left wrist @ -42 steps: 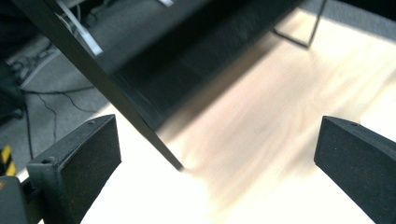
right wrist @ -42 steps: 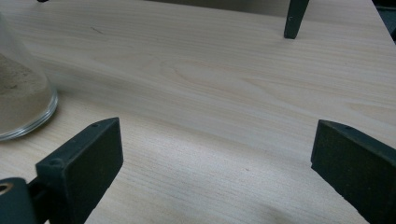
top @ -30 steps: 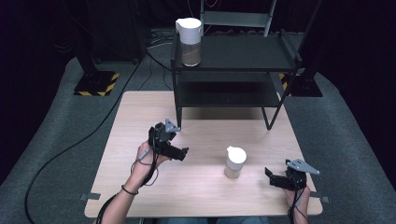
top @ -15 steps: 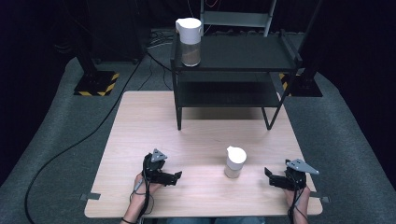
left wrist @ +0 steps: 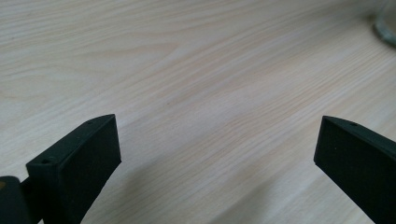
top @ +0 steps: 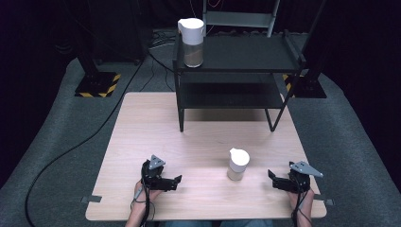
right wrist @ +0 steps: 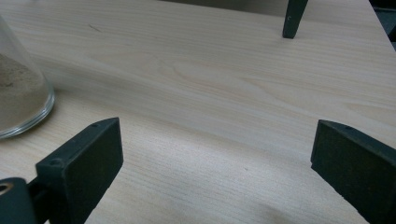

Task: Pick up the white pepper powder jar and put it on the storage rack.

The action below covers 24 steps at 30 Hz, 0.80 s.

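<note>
Both the left gripper (top: 177, 179) and right gripper (top: 271, 176) rest wide open and empty on the pale wooden table (top: 198, 142), flanking the white-lidded glass jar (top: 237, 164).

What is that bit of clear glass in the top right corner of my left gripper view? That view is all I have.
Observer: It is the base of a small clear glass jar with a white lid, part filled with sandy powder, standing on the light wooden table.
Operator: Where is the right gripper?
Observer: The right gripper sits near the table's right front corner, jaws open, pointing toward that jar but apart from it.
Operator: Any other jar around?
Observer: A taller white-lidded glass jar stands on the top shelf of the black metal rack.
</note>
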### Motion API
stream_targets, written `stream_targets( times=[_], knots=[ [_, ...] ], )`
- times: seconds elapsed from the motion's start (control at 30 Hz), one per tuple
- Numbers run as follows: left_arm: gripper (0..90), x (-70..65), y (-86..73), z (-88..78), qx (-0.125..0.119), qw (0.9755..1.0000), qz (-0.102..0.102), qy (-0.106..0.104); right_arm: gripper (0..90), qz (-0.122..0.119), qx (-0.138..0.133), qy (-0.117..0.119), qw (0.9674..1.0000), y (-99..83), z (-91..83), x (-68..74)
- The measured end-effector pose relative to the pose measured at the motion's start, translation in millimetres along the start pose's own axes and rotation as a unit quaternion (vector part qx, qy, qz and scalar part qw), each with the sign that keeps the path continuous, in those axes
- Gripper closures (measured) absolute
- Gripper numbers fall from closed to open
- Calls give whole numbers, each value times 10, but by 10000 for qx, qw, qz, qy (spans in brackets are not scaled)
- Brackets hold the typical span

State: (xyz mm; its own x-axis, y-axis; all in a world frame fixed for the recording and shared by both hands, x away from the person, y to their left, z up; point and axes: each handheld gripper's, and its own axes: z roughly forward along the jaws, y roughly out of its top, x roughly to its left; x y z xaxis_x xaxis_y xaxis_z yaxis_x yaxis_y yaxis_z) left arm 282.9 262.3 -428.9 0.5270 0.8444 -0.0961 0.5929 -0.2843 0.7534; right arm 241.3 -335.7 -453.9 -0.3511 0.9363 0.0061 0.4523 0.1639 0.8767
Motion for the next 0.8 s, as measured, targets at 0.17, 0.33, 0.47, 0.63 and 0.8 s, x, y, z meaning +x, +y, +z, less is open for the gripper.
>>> stream_targets(
  times=[0.17,0.33,0.47,0.63,0.8],
  knots=[
    [3,-61,-22,39,68,9998,72,173,17,-30,17,32,10000,5,2,-1],
    [2,-109,-57,83,121,9993,148,331,17,-71,14,-4,10000,3,0,22],
    [1,-173,-17,110,274,9985,206,427,16,-93,-9,-24,10000,-5,-5,33],
    [1,-185,-14,120,267,9986,212,416,14,-124,-42,-90,9999,-17,-9,63],
    [1,-178,-12,124,265,9986,237,397,7,-228,55,-170,9996,16,8,123]
  ],
)
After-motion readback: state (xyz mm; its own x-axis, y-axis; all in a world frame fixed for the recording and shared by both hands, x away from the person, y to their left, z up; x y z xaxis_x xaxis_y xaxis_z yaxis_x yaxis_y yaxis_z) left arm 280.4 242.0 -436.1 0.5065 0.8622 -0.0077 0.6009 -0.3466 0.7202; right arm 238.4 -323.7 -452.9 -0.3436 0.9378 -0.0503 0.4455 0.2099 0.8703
